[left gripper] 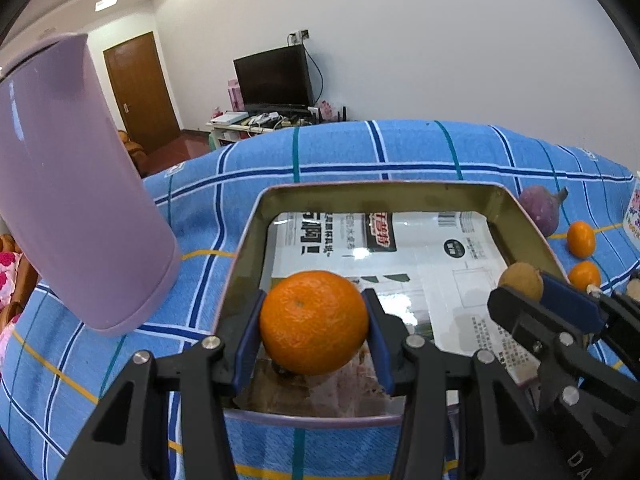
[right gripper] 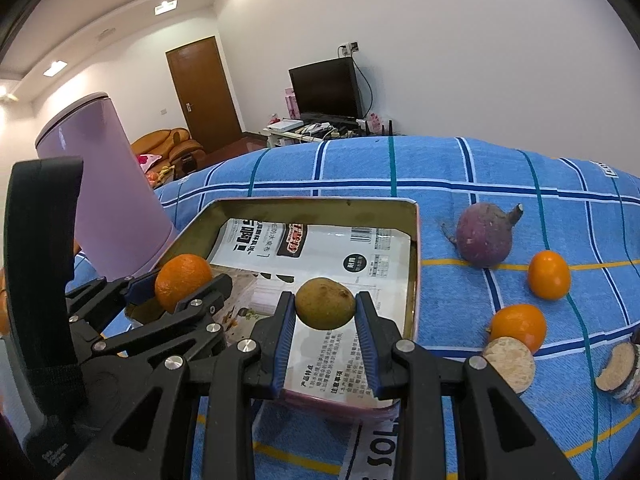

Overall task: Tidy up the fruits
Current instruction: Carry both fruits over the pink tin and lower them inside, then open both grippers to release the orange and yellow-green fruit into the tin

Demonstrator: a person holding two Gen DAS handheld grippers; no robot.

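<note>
Orange in left claw: we see one large orange (left gripper: 314, 322) clamped between the blue pads of the left gripper (left gripper: 314, 328), held over the near-left corner of the tin tray (left gripper: 248, 240).
Brown fruit in right claw: one small brown fruit (right gripper: 325, 303) is pinched between the pads of the right gripper (right gripper: 325, 320), above the near part of the same tray.
Tray: one rectangular metal tray with gold inner walls; a printed sheet (right gripper: 340, 252) lines its floor. We see no fruit lying on the floor itself.
Loose fruit count: right of the tray on the cloth we count two small oranges, the far small orange (right gripper: 549, 275) and the near small orange (right gripper: 519, 327), one purple round root (right gripper: 485, 235) with a stub stalk, one pale rough ball (right gripper: 509, 365) touching the near small orange, and one cut piece (right gripper: 616, 368) with a dark rind.
Hard to make out: the cut piece is clipped by the lens edge; we cannot tell what it is. The print on the sheet is too small to read.
Arm pose: both grippers point forward and slightly down, side by side, the left one low at the tray's near-left rim.
Surroundings: one blue checked cloth (left gripper: 360, 148), one lilac cylinder (left gripper: 68, 184) standing left of the tray, one dark television (right gripper: 326, 90) and one wooden door (right gripper: 202, 92) behind.
</note>
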